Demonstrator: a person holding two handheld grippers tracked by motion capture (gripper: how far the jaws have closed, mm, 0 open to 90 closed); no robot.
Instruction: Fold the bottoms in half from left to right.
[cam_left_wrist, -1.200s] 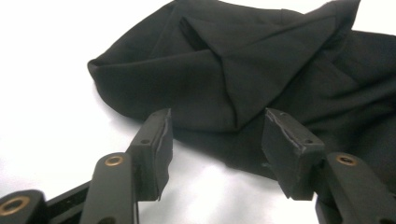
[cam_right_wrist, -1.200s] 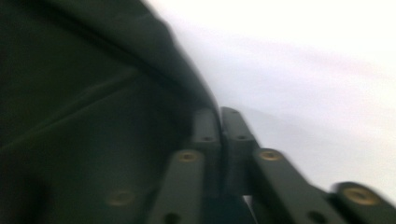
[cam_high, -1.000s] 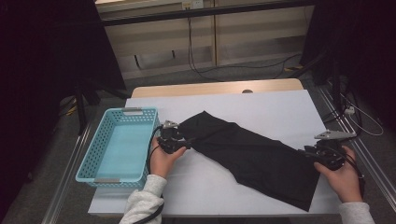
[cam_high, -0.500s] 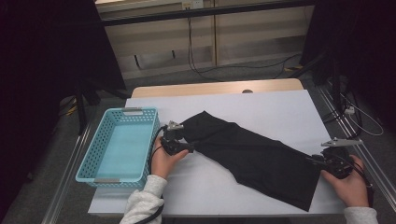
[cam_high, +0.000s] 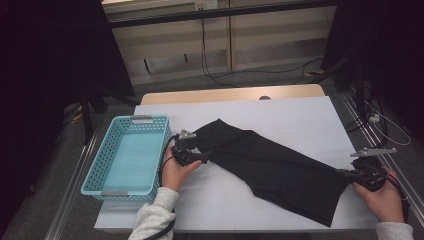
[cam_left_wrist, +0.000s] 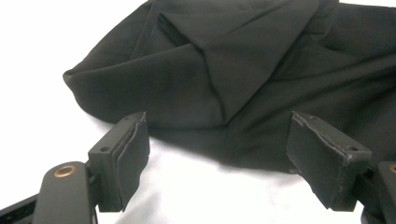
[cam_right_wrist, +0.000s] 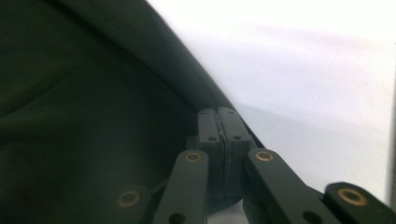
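Note:
A long black cloth (cam_high: 270, 160) lies slantwise across the white table (cam_high: 300, 115), from the middle left to the front right. My left gripper (cam_high: 202, 157) rests at the cloth's left end. Its jaws have just been opening and stand open, with bare table between the pads (cam_left_wrist: 130, 154) and the folded cloth (cam_left_wrist: 224, 70) just beyond. My right gripper (cam_high: 345, 173) is at the cloth's right end, near the table's front right. Its jaws have just closed and are shut (cam_right_wrist: 219, 126) on the edge of the cloth (cam_right_wrist: 70, 116).
A light blue plastic basket (cam_high: 100, 160) stands at the table's left edge, next to my left hand. The table's right edge runs close behind my right hand. Cables and a shelf frame sit beyond the far edge.
My right hand has slid to the right along the cloth's end and its jaws have come together. The left gripper's jaws have spread apart; that hand has stayed put.

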